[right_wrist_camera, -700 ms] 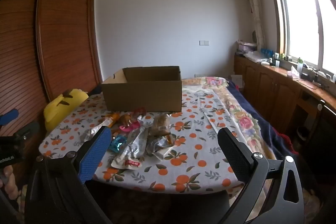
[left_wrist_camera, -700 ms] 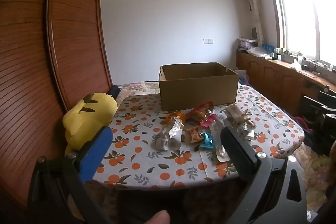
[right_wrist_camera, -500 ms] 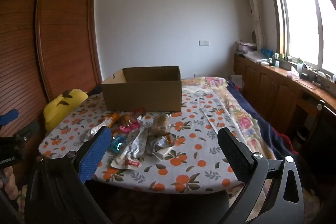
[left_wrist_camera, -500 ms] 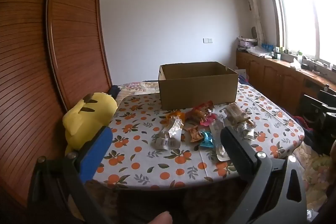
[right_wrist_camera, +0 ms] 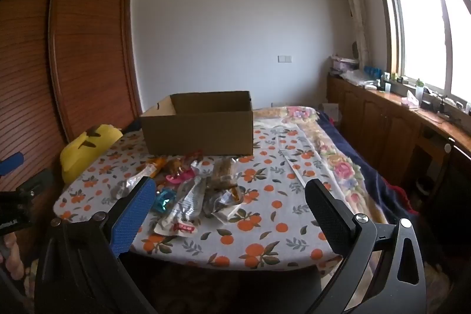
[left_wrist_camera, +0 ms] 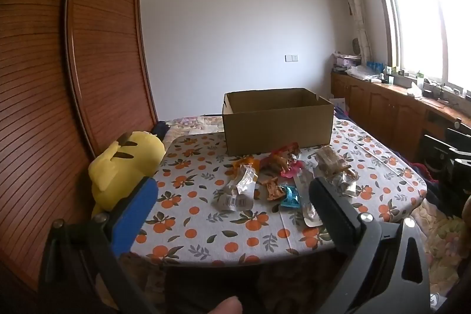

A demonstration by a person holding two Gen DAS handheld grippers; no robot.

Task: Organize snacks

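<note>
Foil and plastic snacks (left_wrist_camera: 279, 178) are seen heaped on the orange-print tablecloth (left_wrist_camera: 206, 231) before a cardboard box (left_wrist_camera: 278, 119), beyond the left gripper (left_wrist_camera: 232, 214), spread wide and empty. From the right wrist, the snacks (right_wrist_camera: 188, 190) are shown left of centre, the right gripper (right_wrist_camera: 229, 214) likewise held wide, nothing gripped.

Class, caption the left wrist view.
Open hand-held gripper faces loose snacks before a cardboard box.
</note>
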